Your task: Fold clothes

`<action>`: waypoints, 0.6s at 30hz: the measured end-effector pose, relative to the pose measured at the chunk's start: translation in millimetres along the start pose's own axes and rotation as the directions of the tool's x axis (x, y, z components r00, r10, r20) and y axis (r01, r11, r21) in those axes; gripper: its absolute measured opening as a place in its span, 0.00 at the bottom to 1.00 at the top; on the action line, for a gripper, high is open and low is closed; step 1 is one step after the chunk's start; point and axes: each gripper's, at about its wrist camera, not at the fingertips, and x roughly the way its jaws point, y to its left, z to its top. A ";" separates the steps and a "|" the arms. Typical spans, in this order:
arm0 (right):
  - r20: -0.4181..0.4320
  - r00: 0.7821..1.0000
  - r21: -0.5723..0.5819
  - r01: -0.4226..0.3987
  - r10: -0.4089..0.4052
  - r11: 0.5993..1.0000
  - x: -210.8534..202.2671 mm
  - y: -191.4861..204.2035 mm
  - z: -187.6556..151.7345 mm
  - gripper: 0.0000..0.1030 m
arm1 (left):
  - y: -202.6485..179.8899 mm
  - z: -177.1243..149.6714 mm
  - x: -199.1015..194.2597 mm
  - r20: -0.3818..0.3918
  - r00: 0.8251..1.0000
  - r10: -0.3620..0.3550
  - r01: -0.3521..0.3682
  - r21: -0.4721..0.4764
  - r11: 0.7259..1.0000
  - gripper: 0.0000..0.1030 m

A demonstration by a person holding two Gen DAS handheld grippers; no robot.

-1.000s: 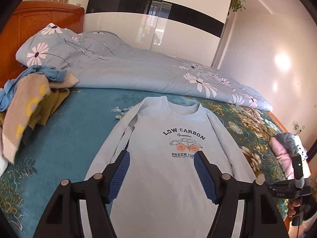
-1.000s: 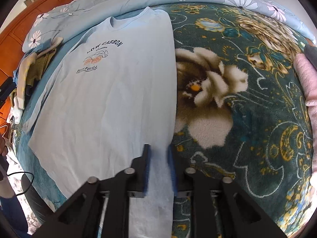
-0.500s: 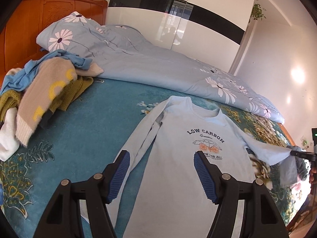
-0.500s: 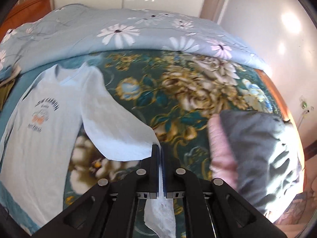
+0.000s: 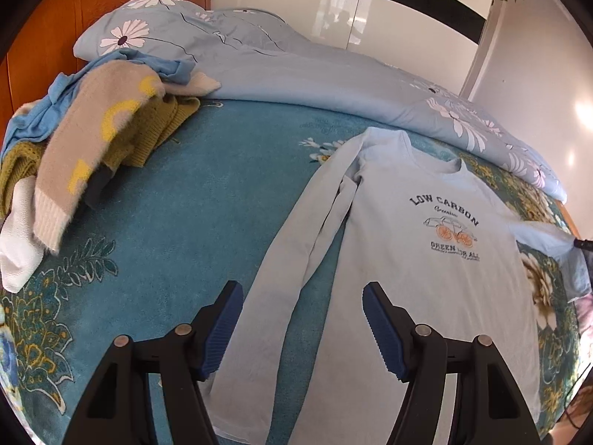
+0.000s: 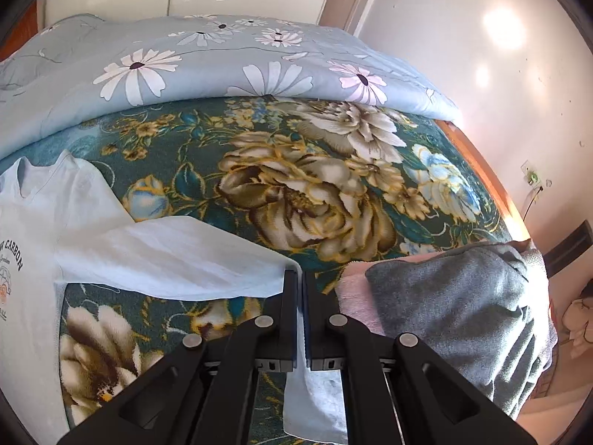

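The bed (image 5: 185, 222) is covered by a teal floral blanket (image 6: 296, 193), with a pale blue daisy-print duvet (image 5: 315, 74) bunched along the far side; its near edge is cut off by both views. The light blue long-sleeve shirt (image 5: 407, 278) is laid face up on the blanket, print reading "LOW CARBON"; the smaller lines of print can't really be made out. One sleeve is laid flat alongside the body, while the other sleeve (image 6: 178, 259) is pulled out sideways and lifted off the blanket; its cuff is hidden inside the jaws. A heap of unfolded clothes (image 5: 85, 141) is piled at the far left of the bed, and how many pieces are in it can't be told. A grey and pink folded stack (image 6: 463, 296) is seen at the bed's right edge, partly cut off. The left gripper (image 5: 302, 328) is held above the shirt's lower part, jaws spread wide, nothing in them; the right gripper (image 6: 300, 307) is clamped tight on the sleeve end, with a bit of fabric hanging below.
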 end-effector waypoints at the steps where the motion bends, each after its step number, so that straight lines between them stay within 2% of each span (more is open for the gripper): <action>1: 0.008 1.000 -0.013 -0.010 0.010 1.000 -6.7 3.0 0.2 0.11 | 1.6 -4.4 -0.9 -0.006 1.000 -0.001 0.001 0.006 1.000 0.69; 2: 0.021 1.000 -0.023 -0.018 0.018 1.000 -14.9 5.7 0.3 0.27 | 3.3 -9.6 -3.0 -0.011 1.000 -0.002 0.002 0.015 1.000 0.69; 3: 0.044 0.999 -0.029 -0.025 0.026 0.999 -25.5 8.4 0.0 0.36 | 4.9 -15.0 -5.4 -0.015 1.000 -0.002 0.003 0.025 1.000 0.69; 4: 0.071 0.997 -0.037 -0.033 0.035 0.999 -37.1 11.3 -0.8 0.51 | 6.2 -20.5 -7.8 -0.020 1.000 -0.001 0.002 0.034 0.999 0.69; 7: 0.138 0.987 -0.038 -0.073 0.077 0.997 -69.3 25.2 -6.0 0.53 | 8.9 -37.2 -12.2 -0.044 0.999 -0.002 0.005 0.064 0.998 0.69; 9: 0.147 0.976 -0.036 -0.154 0.158 0.987 -83.5 42.4 -12.7 0.55 | 8.0 -47.1 -10.7 -0.060 0.998 0.004 0.001 0.092 0.996 0.69; 12: 0.108 0.948 -0.063 -0.293 0.299 0.954 -92.5 78.5 -24.7 0.55 | 3.5 -60.8 -4.9 -0.079 0.997 0.021 -0.010 0.138 0.990 0.68; 13: 0.091 0.937 -0.073 -0.332 0.338 0.940 -94.6 91.4 -28.9 0.55 | 2.4 -64.5 -3.1 -0.081 0.996 0.024 -0.011 0.150 0.989 0.65; 17: 0.039 0.904 -0.100 -0.421 0.426 0.902 -104.6 132.3 -41.6 0.55 | 11.2 -70.0 2.0 -0.097 0.995 0.035 -0.019 0.153 0.988 0.32; 18: 0.031 0.899 -0.100 -0.433 0.438 0.896 -106.9 138.3 -43.5 0.55 | 17.1 -69.3 3.0 -0.099 0.995 0.030 -0.016 0.140 0.990 0.27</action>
